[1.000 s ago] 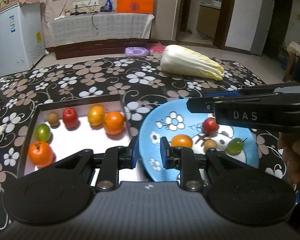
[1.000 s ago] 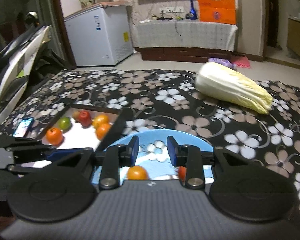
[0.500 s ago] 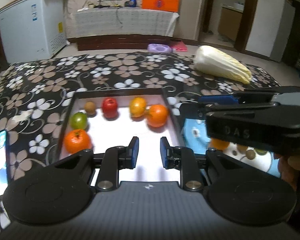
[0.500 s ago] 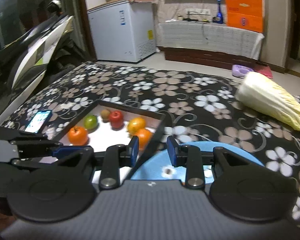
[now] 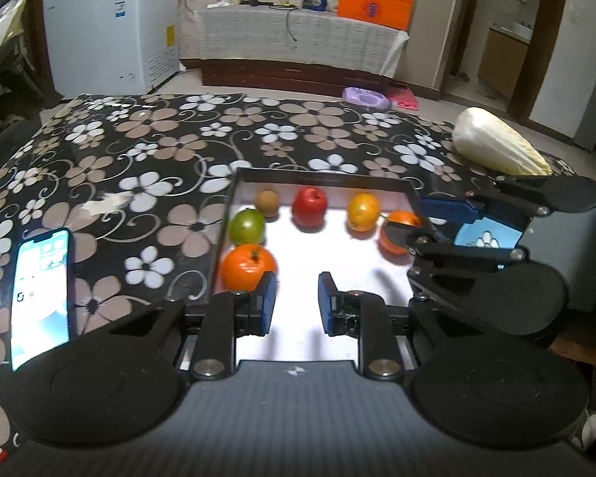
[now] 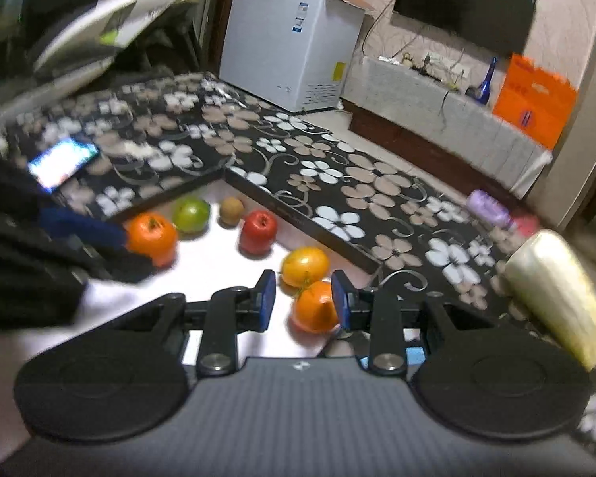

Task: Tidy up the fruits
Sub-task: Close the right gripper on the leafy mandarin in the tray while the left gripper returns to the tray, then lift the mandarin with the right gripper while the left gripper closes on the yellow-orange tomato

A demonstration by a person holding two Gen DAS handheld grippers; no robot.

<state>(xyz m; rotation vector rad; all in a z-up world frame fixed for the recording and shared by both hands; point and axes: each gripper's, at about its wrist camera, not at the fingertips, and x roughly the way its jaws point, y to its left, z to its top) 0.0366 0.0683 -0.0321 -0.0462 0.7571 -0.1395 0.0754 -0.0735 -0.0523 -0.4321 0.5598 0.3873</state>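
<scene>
Six fruits in the white tray: kiwi, apple and yellow orange along the far wall, green fruit and big orange at the left wall, another orange at the right, half hidden. Left gripper above the tray's near part, jaws nearly closed, nothing between. Right gripper over the right orange, jaws a little apart, gripping nothing. Blue plate just right of the tray. Cabbage beyond, phone far left on the floral cloth

Six fruits in white tray
</scene>
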